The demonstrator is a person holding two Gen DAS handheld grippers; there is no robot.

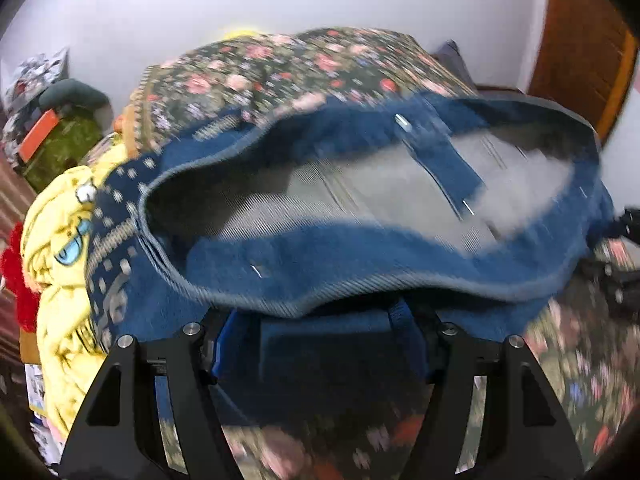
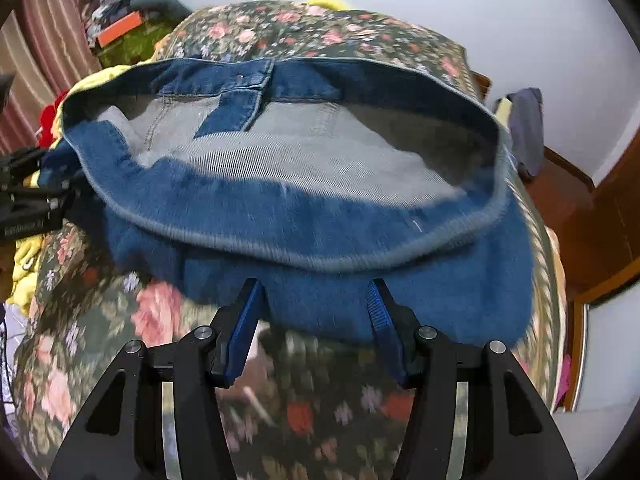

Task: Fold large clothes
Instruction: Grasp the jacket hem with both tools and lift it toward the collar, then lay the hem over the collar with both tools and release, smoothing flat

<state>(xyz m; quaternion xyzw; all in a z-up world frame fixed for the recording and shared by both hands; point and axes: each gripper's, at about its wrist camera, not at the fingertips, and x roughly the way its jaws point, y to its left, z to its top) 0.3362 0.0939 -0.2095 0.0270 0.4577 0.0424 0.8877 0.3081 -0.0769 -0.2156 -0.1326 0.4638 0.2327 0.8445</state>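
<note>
Across the middle of the flowered bedspread (image 2: 92, 344) lay the denim garment (image 2: 320, 240), its waistband (image 2: 280, 256) gaping open toward both cameras so the pale grey inside of the cloth showed, with a loose strap or fly flap (image 2: 234, 110) crossing the opening. Its near edge sagged toward the near edge of the bed.

Close to that near edge, the right gripper (image 2: 316, 300) had its fingers spread wide, the blue pads (image 2: 244, 328) just short of the denim hem and gripping nothing. The left gripper (image 1: 320, 344) also stood wide, yet blue cloth filled the space between its fingers; whether they pinched it or it merely draped there I cannot tell.

Risks, as I judge them: a bite taken now could catch only the upper layer of the waistband, so the lower layer would trail and the fold would come out crooked. A bite taken too low could snag the bedspread along with the denim. Heavy, stiff denim may slip from a shallow pinch. The blur suggested quick motion, which would worsen aim.

Toward the left edge of the bed, a yellow printed cloth (image 1: 60, 248) touched the garment's side and could be dragged along. A red fluffy item (image 1: 16, 276) sat beyond it.
</note>
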